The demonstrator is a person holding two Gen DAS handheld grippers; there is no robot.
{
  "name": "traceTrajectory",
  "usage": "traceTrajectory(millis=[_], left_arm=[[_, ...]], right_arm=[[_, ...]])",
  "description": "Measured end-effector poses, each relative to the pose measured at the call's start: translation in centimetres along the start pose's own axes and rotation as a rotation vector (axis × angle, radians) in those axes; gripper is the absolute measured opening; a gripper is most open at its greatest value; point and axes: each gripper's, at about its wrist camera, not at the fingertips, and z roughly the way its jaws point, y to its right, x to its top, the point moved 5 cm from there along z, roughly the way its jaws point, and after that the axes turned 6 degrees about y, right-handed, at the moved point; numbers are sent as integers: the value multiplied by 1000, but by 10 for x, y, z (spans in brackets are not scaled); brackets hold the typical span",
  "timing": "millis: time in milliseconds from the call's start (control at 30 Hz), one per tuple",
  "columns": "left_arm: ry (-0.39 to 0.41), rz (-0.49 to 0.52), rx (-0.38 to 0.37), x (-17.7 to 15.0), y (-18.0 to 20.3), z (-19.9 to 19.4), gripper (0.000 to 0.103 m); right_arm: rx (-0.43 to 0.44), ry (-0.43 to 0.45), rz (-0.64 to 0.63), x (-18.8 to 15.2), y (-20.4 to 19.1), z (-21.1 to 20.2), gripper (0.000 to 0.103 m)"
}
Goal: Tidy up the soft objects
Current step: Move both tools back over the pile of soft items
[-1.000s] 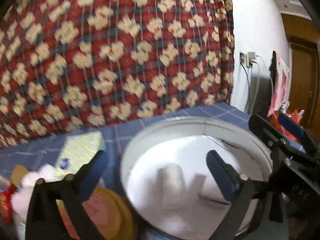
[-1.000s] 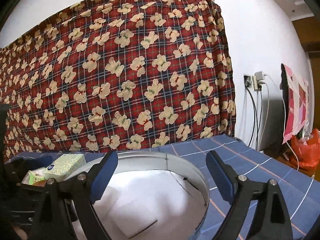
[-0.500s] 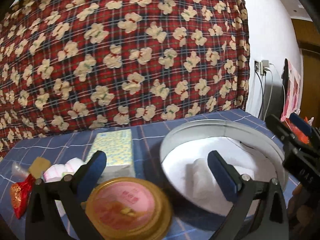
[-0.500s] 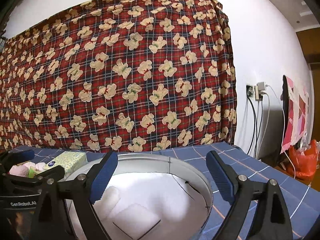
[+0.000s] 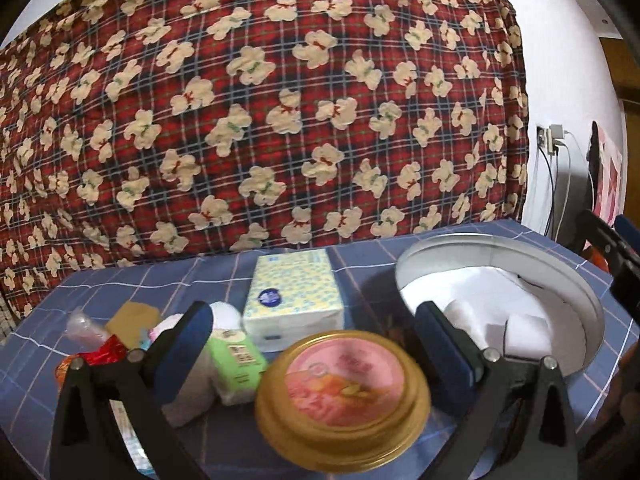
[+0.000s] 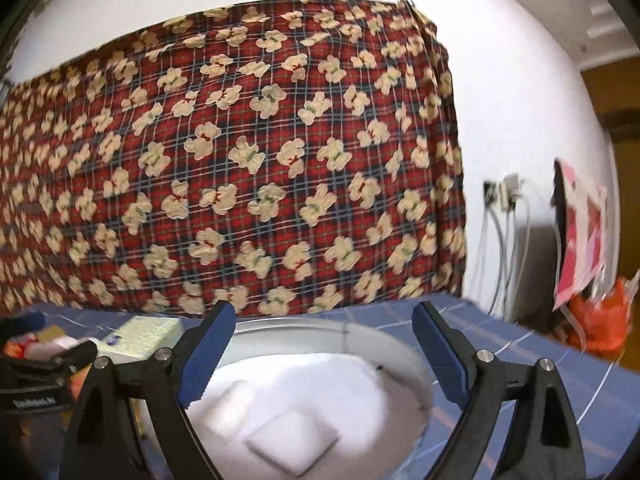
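The round tin (image 5: 496,276) is sitting at three o'clock on the table (image 5: 132,284), already holding white cloths (image 6: 292,436). Reaching for the tissue pack (image 5: 294,292) at twelve o'clock, the left tool (image 5: 308,344) is risking knocking the gold-lidded jar (image 5: 344,396) between its fingers. Both tools, the right tool (image 6: 320,344) too, are gaping wide, gripping nothing.

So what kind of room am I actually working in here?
Most likely a room in a home, not a lab. A teddy-bear plaid cloth hangs on the wall behind a table under a blue checked tablecloth, chargers sit in a wall socket, and household goods like a tissue pack lie about.
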Motion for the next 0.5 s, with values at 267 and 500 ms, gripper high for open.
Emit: traceTrajectory(millis=[267,500], left_arm=[[2,-10,27,-4,-29,-7,102],[5,-14,61,-7,-59,-13,102]], right_arm=[[80,-18,20,2,-43,-6,92],[187,-13,8,10,-92,-15,92]])
